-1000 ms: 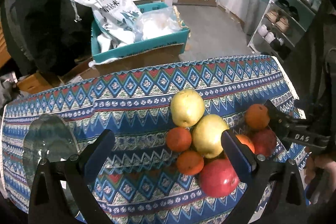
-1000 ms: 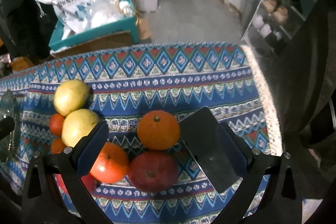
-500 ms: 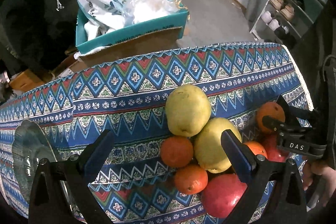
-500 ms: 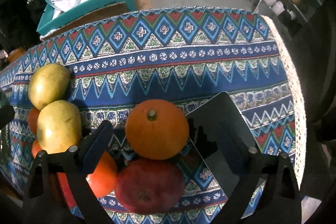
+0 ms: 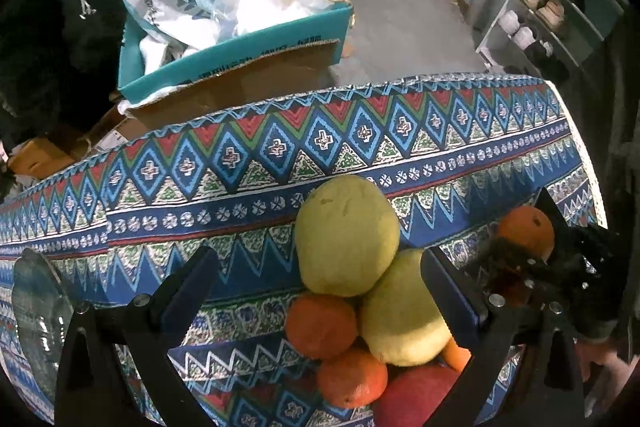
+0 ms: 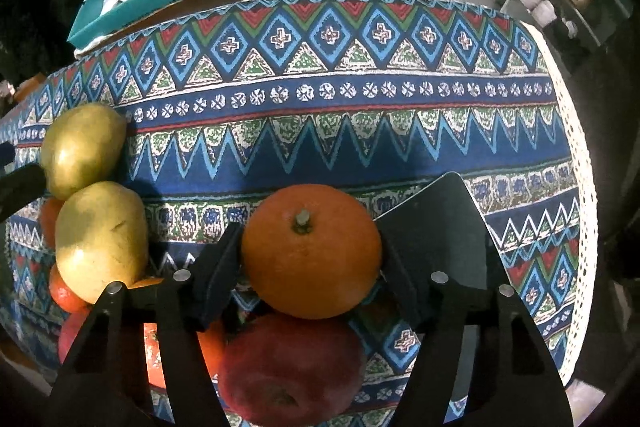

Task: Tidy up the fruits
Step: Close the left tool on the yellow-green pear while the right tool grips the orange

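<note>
Orange peel sits pinched between the right gripper fingers, which clasp the orange at the heap's edge on the tablecloth, likely to lift it. Left gripper hangs spread beside the pears, empty.

Fruits cluster on tablecloth, box behind.

Your right claw pinches the orange above a red apple, two pears left on the bench.
</note>
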`<state>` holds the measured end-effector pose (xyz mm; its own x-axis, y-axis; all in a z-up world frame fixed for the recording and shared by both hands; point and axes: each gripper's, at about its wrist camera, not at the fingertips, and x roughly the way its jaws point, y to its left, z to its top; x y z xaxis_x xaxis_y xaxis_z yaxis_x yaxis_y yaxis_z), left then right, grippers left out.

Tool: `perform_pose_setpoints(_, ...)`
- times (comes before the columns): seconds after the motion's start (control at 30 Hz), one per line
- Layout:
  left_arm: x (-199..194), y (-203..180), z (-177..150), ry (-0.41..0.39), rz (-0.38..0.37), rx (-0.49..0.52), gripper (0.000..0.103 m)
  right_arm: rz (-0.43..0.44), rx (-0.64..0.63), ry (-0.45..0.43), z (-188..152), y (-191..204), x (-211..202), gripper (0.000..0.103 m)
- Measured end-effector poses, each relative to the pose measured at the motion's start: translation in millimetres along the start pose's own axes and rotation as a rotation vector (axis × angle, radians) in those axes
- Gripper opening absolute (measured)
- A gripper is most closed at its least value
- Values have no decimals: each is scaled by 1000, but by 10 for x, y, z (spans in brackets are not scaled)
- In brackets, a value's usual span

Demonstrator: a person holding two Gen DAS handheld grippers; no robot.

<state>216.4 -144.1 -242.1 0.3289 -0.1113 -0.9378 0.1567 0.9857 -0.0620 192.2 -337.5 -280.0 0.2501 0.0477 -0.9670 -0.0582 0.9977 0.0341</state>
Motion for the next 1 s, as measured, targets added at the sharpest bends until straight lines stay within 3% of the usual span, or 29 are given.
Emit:
perform_pose_setpoints(0.4, 373, 45, 85, 96, -76, -53, 87, 17, 13, -77, 104, 15, -174, 67)
perform_pose_setpoints(0.57, 465, 61, 69, 122, -155, -71, 68, 23, 32, -92, 136, 7, -209, 67)
perform_pose_setpoints(1.0, 344, 14, 11, 66, -92, -33, 68, 25, 38, -135, 107, 4, -374, 67)
